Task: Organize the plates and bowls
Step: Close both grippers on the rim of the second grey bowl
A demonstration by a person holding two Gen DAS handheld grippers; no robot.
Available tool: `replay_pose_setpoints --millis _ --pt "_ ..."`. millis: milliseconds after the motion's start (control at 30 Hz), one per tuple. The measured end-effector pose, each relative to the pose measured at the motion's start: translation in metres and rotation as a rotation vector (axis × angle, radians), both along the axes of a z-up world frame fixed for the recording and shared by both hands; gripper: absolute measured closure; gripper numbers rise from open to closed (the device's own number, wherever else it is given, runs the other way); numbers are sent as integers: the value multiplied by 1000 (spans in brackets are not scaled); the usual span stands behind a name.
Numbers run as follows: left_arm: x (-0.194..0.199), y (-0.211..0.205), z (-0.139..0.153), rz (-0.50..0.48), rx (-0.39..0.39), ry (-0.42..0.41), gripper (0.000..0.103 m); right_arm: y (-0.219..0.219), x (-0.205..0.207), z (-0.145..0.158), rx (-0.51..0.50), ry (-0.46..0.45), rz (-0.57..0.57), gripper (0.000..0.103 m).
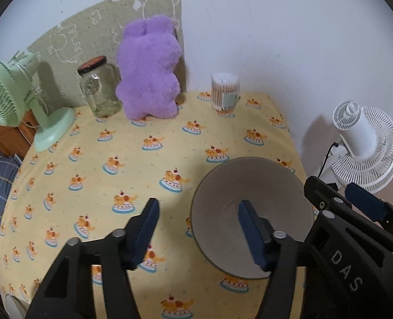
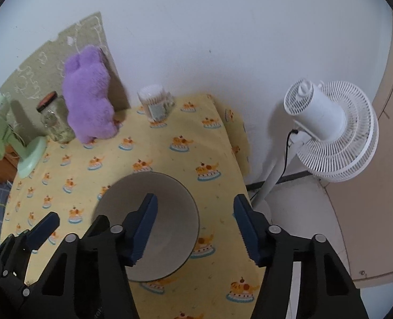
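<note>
While both tongs, left tongs (image 1: 196, 230) and right tongs (image 2: 195, 227), straddle the grey round bowl's (image 1: 252, 186) rim unclenched, we judge gripping it comes next.

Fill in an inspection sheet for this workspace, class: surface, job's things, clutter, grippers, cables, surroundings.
Surface: table under a yellow cloth printed with cakes.
Job's things: one grey round bowl, upright near the table's right edge; no plates seen.
Clutter: purple plush toy, lidded glass jar, clear tub of cotton swabs, green desk fan, all along the back and left.
Grippers: left gripper and right gripper both open, one finger of each over the bowl's inside, rim not pinched.
Cables: black lead hanging from the white fan.
Surroundings: white standing fan, white wall.
</note>
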State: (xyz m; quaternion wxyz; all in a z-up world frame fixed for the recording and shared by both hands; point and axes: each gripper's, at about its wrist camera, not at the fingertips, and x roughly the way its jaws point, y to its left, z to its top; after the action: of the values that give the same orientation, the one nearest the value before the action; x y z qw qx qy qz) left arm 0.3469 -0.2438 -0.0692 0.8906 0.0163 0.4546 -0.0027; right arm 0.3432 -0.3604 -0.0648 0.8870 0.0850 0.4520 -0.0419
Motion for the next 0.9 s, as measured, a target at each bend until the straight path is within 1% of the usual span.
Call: replay_pose_setpoints --millis 133,167,233,267,300,333,367,500,633,800,900 --pt "7 -4 -14 -6 0 14 59 -2 8 -16 12 25 4 55" --pt "8 -5 -18 -10 -2 19 61 -2 10 -19 13 30 6 58" --pt "11 -5 -23 -12 0 30 66 -1 13 -25 18 41 15 60" --pt "13 -5 -26 -12 2 37 67 0 15 -28 20 46 18 64" --pt "14 -5 -28 -10 6 44 72 0 17 -30 21 54 20 66" --pt "16 -5 -30 -5 14 50 75 1 19 -33 13 64 20 71" --pt "17 -5 -32 -1 18 54 77 2 21 -35 9 73 21 77" --pt "18 -2 -33 4 17 54 82 4 25 -38 29 80 33 86" --pt "20 0 -33 9 16 59 85 7 25 -37 22 83 28 87" --pt "18 0 -32 3 15 68 85 6 23 -36 24 91 22 86" --pt "16 1 -31 4 9 87 85 8 21 -33 17 93 28 86"
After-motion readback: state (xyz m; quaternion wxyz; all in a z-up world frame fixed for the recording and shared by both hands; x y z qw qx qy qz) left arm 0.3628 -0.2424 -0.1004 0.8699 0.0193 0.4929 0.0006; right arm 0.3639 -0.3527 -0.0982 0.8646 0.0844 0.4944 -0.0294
